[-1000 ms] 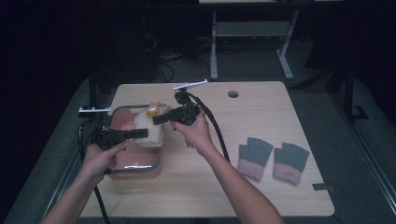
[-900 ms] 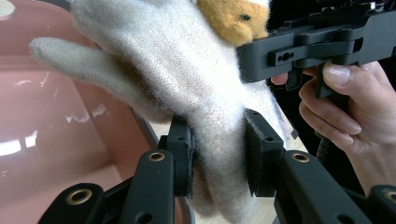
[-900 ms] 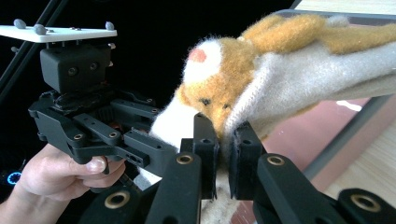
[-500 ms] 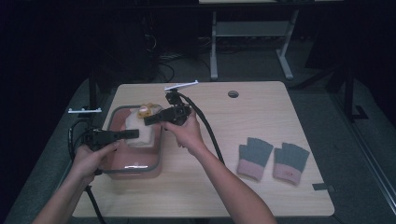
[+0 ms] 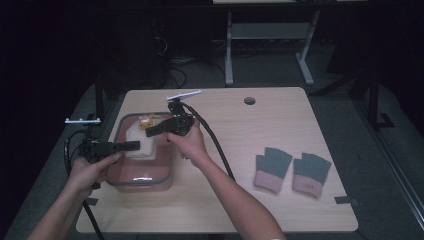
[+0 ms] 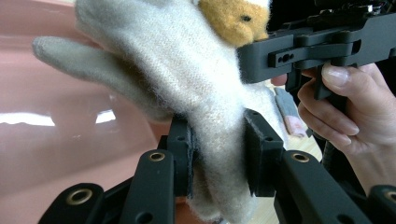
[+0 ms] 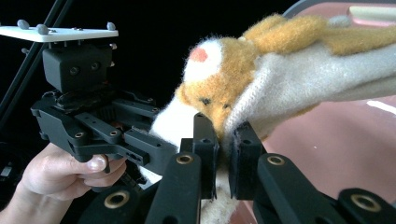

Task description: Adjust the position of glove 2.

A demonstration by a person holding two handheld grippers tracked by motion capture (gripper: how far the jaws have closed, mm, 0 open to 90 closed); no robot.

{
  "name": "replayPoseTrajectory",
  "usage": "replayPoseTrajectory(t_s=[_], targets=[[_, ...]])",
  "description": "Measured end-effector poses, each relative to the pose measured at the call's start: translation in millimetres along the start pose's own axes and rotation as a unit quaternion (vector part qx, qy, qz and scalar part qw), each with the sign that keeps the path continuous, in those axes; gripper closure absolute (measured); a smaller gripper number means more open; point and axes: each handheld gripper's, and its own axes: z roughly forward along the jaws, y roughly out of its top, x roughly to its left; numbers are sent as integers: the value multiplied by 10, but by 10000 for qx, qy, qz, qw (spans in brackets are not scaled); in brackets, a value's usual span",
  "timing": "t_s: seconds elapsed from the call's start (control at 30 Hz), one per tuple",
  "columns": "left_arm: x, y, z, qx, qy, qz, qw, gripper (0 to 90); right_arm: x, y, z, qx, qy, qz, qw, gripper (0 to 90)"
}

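A cream knitted mitten [image 5: 138, 141] with an orange animal face [image 7: 219, 88] hangs stretched between both grippers over a pink plastic tub [image 5: 142, 183]. My left gripper [image 5: 134, 145] comes in from the left, and its pads [image 6: 183, 140] are shut on the mitten's cream cuff [image 6: 219, 154]. From the right, my right gripper [image 5: 151, 132] pinches the mitten [image 7: 303, 77] just below the face, jaws almost together [image 7: 223, 137]. Each gripper view shows the other gripper: the right one [image 6: 303, 49] and the left one [image 7: 100, 133].
A pair of grey gloves with pink cuffs [image 5: 272, 169] [image 5: 311, 173] lies on the right side of the wooden table [image 5: 240, 205]. A cable hole [image 5: 249, 100] sits near the far edge. Cables trail from both grippers. Beyond the table are a dark floor and desk legs.
Both hands have carried the mitten leftward and slightly down, so that it now hangs over the pink tub's left half. Both grips are unchanged.
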Motion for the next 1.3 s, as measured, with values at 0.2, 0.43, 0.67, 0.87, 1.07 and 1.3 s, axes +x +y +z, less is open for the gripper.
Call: replayPoseTrajectory(t_s=[0.2, 0.43, 0.67, 0.87, 1.07, 1.3], targets=[[75, -4, 6, 92, 108, -81, 9999, 675, -77, -3, 114, 42, 7, 60, 10000, 832], [148, -25, 35, 206, 224, -115, 9995, 676, -154, -20, 211, 143, -27, 148, 9998, 830], [244, -78, 75, 321, 282, -238, 9988, 676, -232, -61, 314, 312, -113, 179, 9993, 829], [310, -140, 134, 410, 364, -296, 9981, 677, -305, -112, 396, 413, -231, 254, 9986, 826], [356, -205, 194, 531, 459, -388, 9968, 677, -363, -180, 451, 560, -374, 339, 9972, 819], [371, -234, 240, 642, 686, -441, 9946, 678, -349, -196, 461, 749, -650, 236, 9948, 796]])
